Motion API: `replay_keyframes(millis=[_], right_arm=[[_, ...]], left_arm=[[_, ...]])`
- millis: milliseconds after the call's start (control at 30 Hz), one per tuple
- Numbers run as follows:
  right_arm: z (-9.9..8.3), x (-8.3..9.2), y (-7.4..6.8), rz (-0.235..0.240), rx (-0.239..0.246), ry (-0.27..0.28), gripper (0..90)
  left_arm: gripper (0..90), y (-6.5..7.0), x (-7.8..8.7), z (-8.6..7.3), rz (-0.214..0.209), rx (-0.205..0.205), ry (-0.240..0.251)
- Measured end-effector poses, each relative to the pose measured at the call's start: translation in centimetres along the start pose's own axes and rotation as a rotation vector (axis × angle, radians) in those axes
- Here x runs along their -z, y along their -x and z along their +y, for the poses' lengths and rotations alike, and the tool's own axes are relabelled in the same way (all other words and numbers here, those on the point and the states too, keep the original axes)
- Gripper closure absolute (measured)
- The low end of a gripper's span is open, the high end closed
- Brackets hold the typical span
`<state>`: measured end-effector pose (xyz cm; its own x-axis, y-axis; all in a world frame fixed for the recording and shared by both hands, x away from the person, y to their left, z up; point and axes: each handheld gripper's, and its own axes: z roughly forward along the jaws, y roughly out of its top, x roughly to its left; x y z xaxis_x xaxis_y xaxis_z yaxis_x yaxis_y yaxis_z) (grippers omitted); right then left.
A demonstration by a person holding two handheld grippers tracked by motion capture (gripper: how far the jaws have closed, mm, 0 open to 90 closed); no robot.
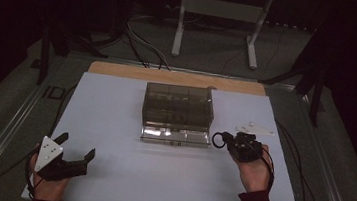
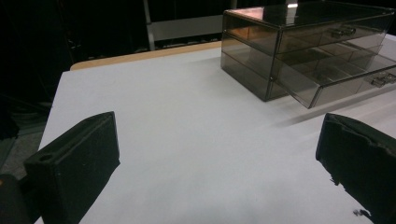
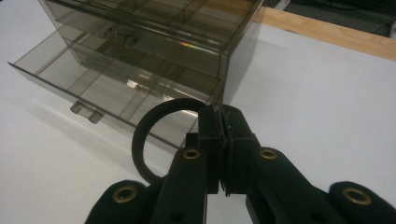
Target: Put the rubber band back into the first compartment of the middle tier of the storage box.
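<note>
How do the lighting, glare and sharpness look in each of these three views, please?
High view: dim, the surroundings nearly black, with glare along the front edge of the smoky drawer box. Left gripper view: the open left gripper has soft, out-of-focus jaws, and a bright reflection sits on the box top. Right gripper view: the right gripper, shut on a black ring, is soft up close, and the drawer throws a faint shadow.

A dim recording lab: black curtains closed off the back, cables trailed across the grey carpeted floor, a metal stand stood beyond, and the worktop wore a plain white sheet
</note>
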<state>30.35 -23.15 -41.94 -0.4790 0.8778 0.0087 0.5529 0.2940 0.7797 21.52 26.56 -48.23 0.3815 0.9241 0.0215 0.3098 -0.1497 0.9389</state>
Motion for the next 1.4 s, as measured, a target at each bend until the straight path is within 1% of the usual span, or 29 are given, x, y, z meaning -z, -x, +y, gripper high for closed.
replay_keyframes(millis=[267,700,800,967,1200,1400], right_arm=[[1.0,-0.5,-0.7,0.012,0.008,0.01,88.6],[2.1,-0.9,-1.3,0.023,0.014,0.018,88.6],[2.6,-1.3,-1.6,0.042,0.008,0.021,88.5],[3.1,-1.8,-2.0,0.059,0.003,0.024,88.5],[3.7,-2.3,-2.4,0.067,0.004,0.028,88.5],[4.3,-2.9,-2.7,0.094,0.002,0.034,88.5]], left_arm=[[0.3,0.0,0.0,0.0,0.001,0.0,-0.001],[0.3,0.0,0.0,-0.1,-0.001,0.0,-0.001],[0.3,0.0,0.0,-0.1,-0.001,0.001,-0.001],[0.3,0.0,0.0,-0.1,-0.002,0.002,0.0],[0.3,0.0,0.0,-0.1,-0.002,0.001,-0.002],[0.3,0.0,0.0,-0.1,-0.002,0.002,-0.001]])
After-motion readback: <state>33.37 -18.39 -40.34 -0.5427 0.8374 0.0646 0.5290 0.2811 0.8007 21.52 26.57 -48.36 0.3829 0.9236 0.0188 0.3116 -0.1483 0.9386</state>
